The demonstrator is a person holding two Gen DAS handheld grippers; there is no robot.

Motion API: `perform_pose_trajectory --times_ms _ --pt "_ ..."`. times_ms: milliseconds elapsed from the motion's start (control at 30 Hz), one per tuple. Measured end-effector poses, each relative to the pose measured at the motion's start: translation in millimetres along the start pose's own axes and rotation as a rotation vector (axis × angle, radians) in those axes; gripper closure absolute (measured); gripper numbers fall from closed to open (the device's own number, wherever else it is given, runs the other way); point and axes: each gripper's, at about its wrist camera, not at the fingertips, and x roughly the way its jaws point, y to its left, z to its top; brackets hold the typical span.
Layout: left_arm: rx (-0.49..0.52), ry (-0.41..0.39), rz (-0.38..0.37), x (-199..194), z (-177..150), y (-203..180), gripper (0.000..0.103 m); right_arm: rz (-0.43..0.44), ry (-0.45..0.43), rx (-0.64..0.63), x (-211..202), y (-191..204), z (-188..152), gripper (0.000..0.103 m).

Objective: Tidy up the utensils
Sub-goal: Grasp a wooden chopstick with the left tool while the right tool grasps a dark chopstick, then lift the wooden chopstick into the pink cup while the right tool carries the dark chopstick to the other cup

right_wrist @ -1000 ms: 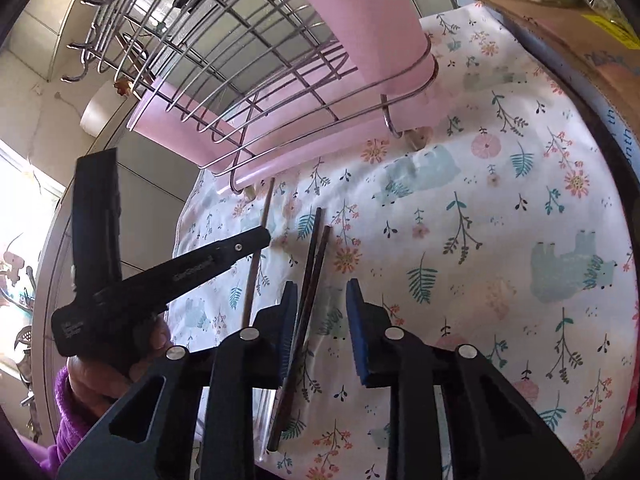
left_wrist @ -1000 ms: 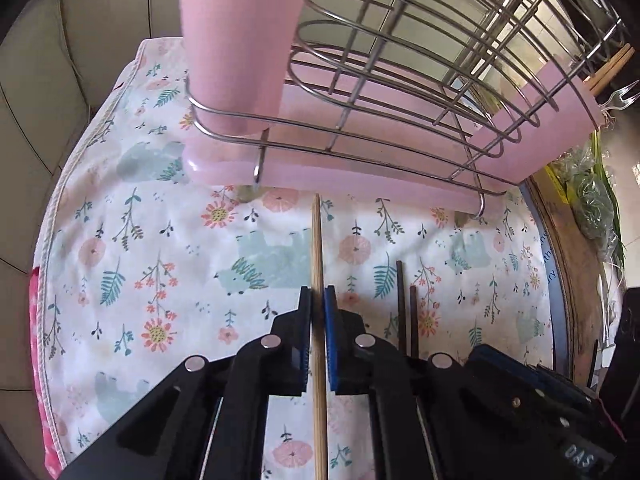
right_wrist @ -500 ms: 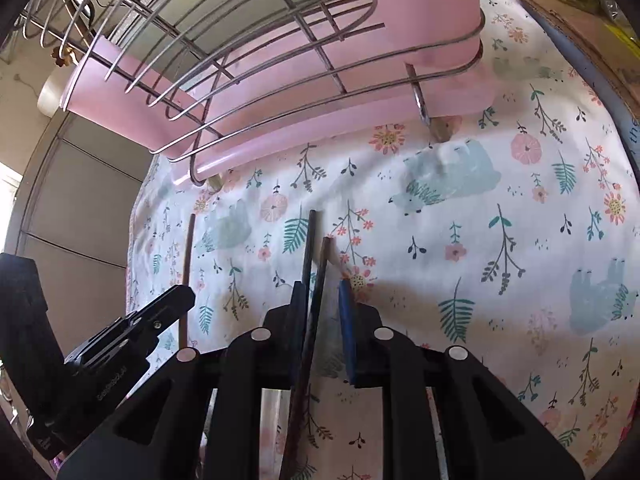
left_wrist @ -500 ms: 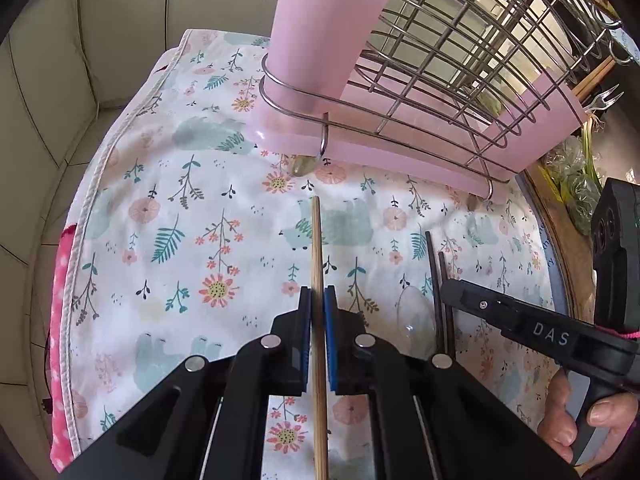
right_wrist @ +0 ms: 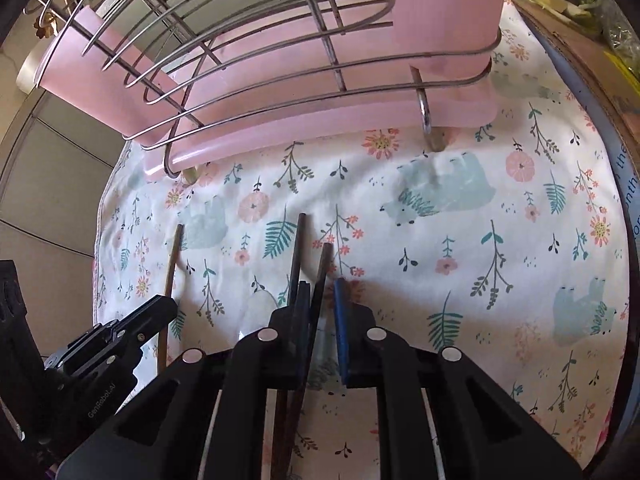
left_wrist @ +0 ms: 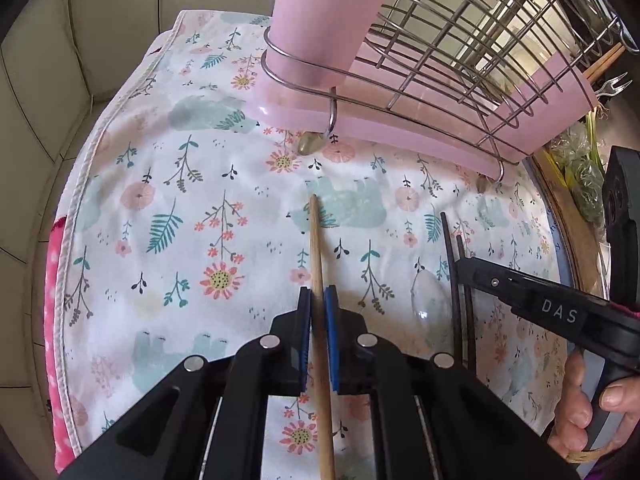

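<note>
My left gripper (left_wrist: 319, 300) is shut on a light wooden chopstick (left_wrist: 317, 248) that points toward the rack; it also shows in the right wrist view (right_wrist: 171, 268). My right gripper (right_wrist: 323, 294) straddles two dark chopsticks (right_wrist: 316, 280) on the floral cloth, its jaws narrowed around them with a small gap at the right pad. The dark chopsticks also show in the left wrist view (left_wrist: 454, 256), under the right gripper's finger (left_wrist: 520, 292). A clear plastic spoon (left_wrist: 428, 300) lies between the two sets. A wire rack with pink cups (left_wrist: 420, 80) stands behind.
A floral cloth (left_wrist: 180, 200) covers the surface, with a pink dotted cloth (left_wrist: 52, 320) at its left edge. The rack's pink drip tray (right_wrist: 300, 136) rests on small feet. A wooden board and bagged greens (left_wrist: 580, 176) lie to the right. More chopsticks and a fork (left_wrist: 612, 80) stand in the rack's far cup.
My left gripper has drawn back from the rack with the wooden chopstick. My right gripper has moved forward over the dark chopsticks and narrowed its jaws around them.
</note>
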Motion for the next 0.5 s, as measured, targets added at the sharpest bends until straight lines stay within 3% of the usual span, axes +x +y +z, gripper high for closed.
perform_pose_trajectory --times_ms 233,367,500 --pt "0.000 0.041 -0.004 7.2 17.4 1.3 0.097 -0.060 -0.011 -0.065 2.7 6.7 1.7 0.095" --pt "-0.008 0.002 0.003 -3.5 13.6 7.3 0.098 -0.011 -0.047 -0.042 1.9 3.1 -1.4 0.098" --pt "-0.041 -0.082 -0.038 -29.6 7.6 15.9 0.098 0.063 -0.123 -0.021 -16.5 -7.9 -9.9 0.098"
